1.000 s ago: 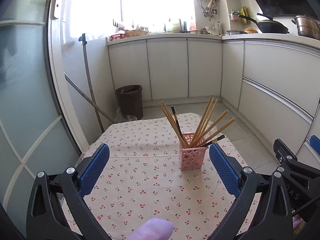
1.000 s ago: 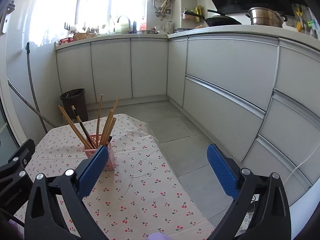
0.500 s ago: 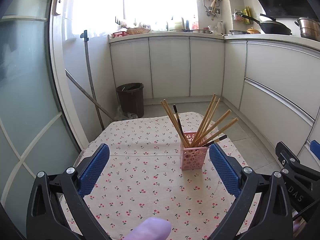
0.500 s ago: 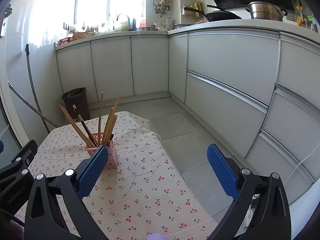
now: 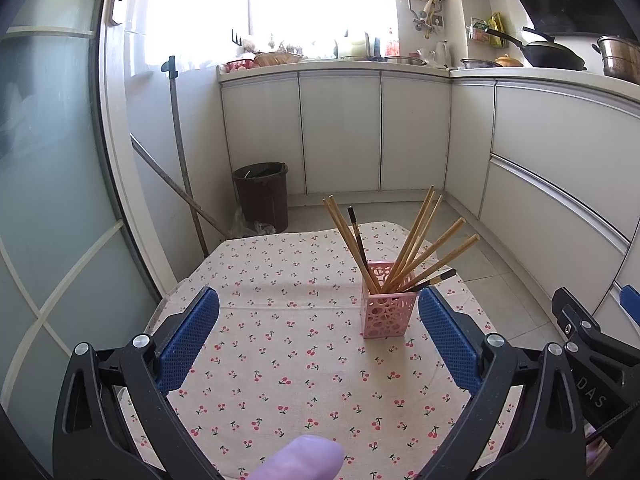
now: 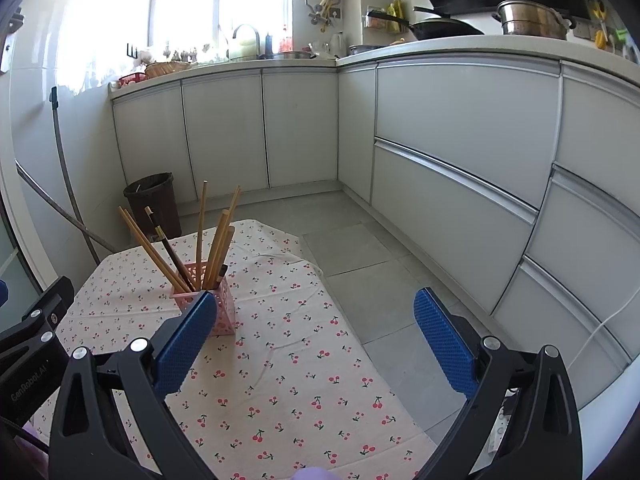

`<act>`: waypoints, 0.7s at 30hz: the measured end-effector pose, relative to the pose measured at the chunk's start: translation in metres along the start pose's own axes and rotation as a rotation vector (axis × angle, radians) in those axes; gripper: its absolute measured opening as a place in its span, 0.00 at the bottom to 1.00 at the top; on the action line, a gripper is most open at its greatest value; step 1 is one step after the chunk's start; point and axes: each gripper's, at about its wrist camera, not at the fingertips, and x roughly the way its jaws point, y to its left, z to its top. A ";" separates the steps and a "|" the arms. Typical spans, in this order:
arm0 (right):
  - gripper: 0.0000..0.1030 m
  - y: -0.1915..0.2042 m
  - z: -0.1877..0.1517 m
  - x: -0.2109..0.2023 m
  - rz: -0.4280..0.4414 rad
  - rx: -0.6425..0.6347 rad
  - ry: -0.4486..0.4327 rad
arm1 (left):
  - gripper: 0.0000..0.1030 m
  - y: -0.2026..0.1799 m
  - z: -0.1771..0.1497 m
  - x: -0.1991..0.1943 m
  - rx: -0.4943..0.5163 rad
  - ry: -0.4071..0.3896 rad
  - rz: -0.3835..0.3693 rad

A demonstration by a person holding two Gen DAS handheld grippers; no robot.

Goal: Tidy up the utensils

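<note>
Item 1: pink holder point(image 5: 386, 308), a perforated square cup, upright on the cherry-print cloth point(image 5: 288, 336) that covers your counter. In the left wrist view it sits right of centre, ahead of the blue pads and nearer the right one. In the right wrist view the holder point(image 6: 222, 304) is at the left, partly hidden behind the left pad.

Item 2: wooden chopsticks point(image 5: 416, 240), all standing in the holder with lower ends down inside it and long axes running upward. In the left wrist view they fan out: a pair leans up and to the left, several rise steeply up and to the right, and two lie lower, pointing right toward the cabinets point(image 5: 552, 184).

Item 3: dark chopsticks point(image 5: 357, 236). One leans up-left beside the wooden pair; another lies low over the holder's right rim, its tip pointing right.

Item 4: your left gripper point(image 5: 318, 320). Fingers wide apart, nothing between them, held above the cloth short of the holder.

Item 5: your right gripper point(image 6: 316, 322). Fingers likewise spread wide and empty, over the cloth's right edge and the floor point(image 6: 360, 264); the holder is to its left.

Item 6: surroundings. A dark bin point(image 5: 262, 194) stands on the floor beyond the counter, with a long pole point(image 5: 182, 152) leaning on the wall beside it
</note>
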 end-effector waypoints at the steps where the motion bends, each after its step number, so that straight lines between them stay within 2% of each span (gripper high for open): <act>1: 0.93 0.000 0.000 0.000 0.000 0.000 0.000 | 0.93 0.000 0.000 0.000 0.000 0.001 0.000; 21: 0.93 0.001 -0.004 0.001 -0.003 0.002 0.004 | 0.93 0.000 -0.002 0.005 -0.005 0.012 0.006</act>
